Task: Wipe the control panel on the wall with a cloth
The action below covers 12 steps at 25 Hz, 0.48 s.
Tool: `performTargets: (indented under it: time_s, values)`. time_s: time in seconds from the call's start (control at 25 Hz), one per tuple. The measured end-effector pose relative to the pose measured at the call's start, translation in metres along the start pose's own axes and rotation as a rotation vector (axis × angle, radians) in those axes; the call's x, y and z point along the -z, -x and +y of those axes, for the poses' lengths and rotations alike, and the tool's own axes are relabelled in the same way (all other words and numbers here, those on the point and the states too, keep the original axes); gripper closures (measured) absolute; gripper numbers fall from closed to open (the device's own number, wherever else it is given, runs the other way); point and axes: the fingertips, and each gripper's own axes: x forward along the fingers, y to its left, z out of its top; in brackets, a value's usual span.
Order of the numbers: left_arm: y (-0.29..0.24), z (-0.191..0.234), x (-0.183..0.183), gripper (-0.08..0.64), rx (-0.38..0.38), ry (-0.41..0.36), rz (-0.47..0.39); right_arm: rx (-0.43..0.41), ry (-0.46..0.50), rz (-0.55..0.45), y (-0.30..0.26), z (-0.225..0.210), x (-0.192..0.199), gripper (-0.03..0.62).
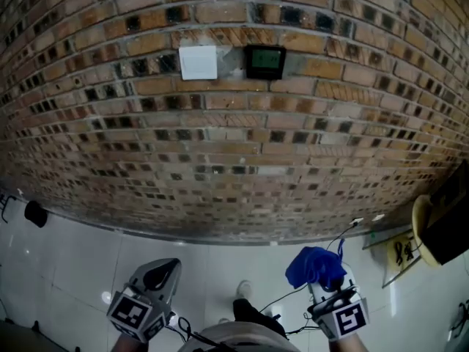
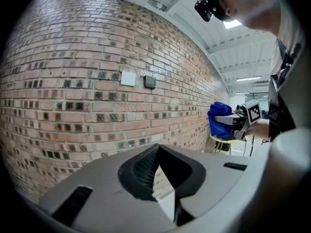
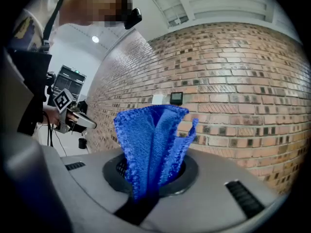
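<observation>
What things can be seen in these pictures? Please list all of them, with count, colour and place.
brick wall: one, brown-red, ahead
control panel: one, dark, high on the wall
plate: one, white, just left of the control panel
cloth: one, blue, in the right claw
floor: one, white tiles, below the wall
left claw: one, grey, shut, empty, low left
right claw: one, grey, shut on the cloth, low right

cloth (image 3: 153, 144) blue | control panel (image 1: 264, 61) black | wall (image 1: 220, 145) red-brown brick
</observation>
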Motion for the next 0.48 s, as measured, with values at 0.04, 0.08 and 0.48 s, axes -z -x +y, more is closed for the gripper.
performTargets:
  time_s: [0.04,0.08,0.48]
  values:
    - [0.010,-0.007,0.005,0.559,0.010,-0.001,0.004,-0.002,-0.010,0.008,0.013,0.012,0.001,0.503]
    - [0.019,-0.012,0.010,0.559,0.016,0.001,0.008,-0.003,-0.021,0.019,0.026,0.022,0.003,0.503]
    - [0.048,-0.043,0.032,0.559,0.044,0.054,0.025,0.044,-0.086,-0.027,0.103,0.042,-0.010,0.503]
